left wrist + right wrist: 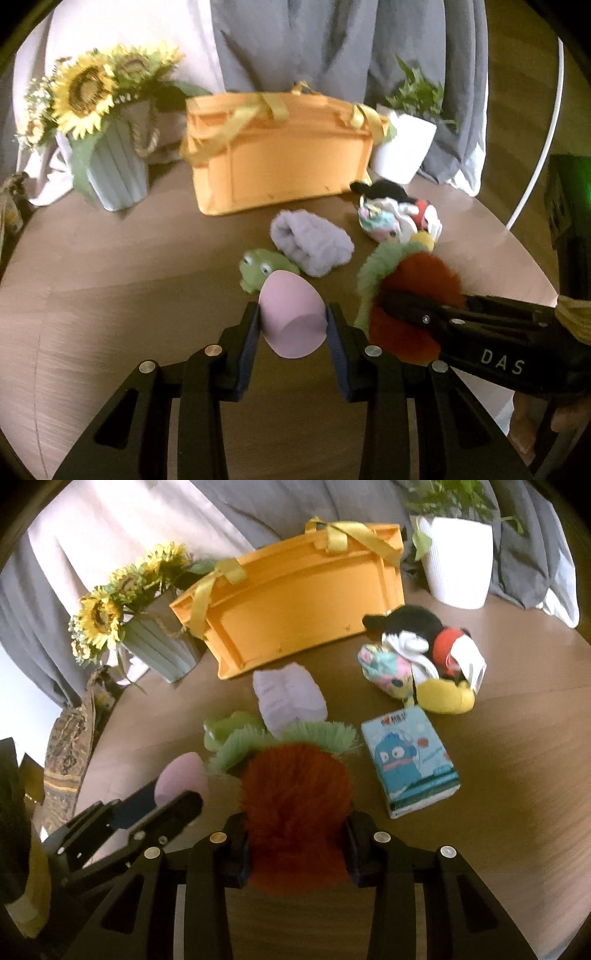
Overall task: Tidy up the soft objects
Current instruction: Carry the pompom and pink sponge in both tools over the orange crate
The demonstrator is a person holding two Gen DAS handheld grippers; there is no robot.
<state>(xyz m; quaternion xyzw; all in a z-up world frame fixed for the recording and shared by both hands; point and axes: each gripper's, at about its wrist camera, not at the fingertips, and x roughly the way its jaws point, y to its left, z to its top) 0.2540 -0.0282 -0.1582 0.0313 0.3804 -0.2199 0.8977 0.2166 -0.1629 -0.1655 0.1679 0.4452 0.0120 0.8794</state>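
Pink sponge (291, 314), egg-shaped and clearly light and squashy, is pinched across its middle by the left gripper (293, 321), above the table (110, 277). To the right, the red fluffy toy (295, 812) is squeezed at its body by the right gripper (297, 849). Both are judged safe to hold gently, near the orange bag (280, 162).

Both views ride on the hand-held grippers, looking forward and steeply down along the fingers, close above the round table (110, 280). The left wrist view faces the orange basket (284, 155) nearly square on; the right wrist view sits further right and sees it obliquely. Both share basket, sunflowers (83, 96) and white pot (460, 561).
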